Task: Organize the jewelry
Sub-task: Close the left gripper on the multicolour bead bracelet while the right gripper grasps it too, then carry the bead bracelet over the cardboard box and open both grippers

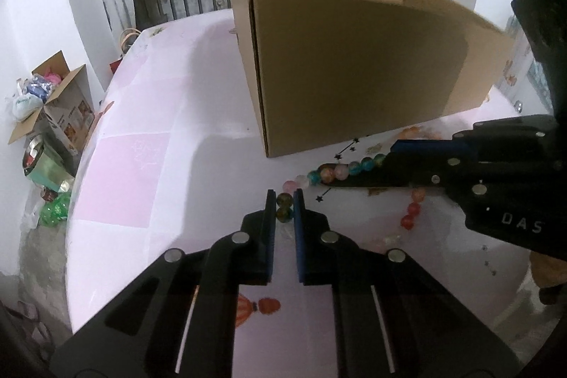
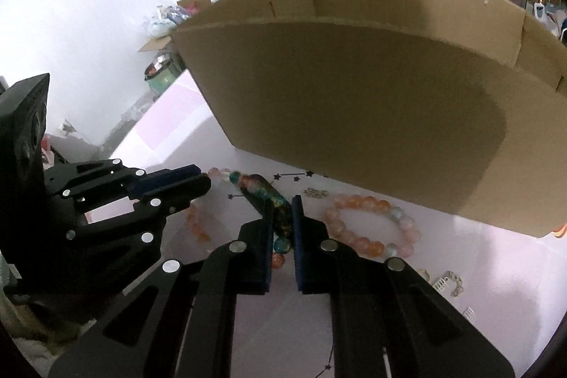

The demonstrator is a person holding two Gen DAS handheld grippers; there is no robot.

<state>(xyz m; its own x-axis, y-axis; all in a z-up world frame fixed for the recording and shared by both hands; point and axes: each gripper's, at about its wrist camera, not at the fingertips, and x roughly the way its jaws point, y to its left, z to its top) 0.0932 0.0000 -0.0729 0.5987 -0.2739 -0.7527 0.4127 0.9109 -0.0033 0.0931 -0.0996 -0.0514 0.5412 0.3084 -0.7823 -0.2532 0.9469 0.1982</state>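
Both the left tongs and right tongs pinch one multicoloured glass-bead bracelet stretched over the pink worktop. The brown cardboard box awaits; a pink-and-orange bead bracelet remains unsorted.

The cardboard box at twelve o'clock is plain brown. The table is pale pink, checked with deeper pink squares and printed with small black stars; an orange balloon print sits at six o'clock. The bead strand at three o'clock mixes pink, teal, orange and dark speckled beads. The bracelet at four o'clock is peach, orange and pale grey. Both the left gripper and the right gripper are black with blue pads.
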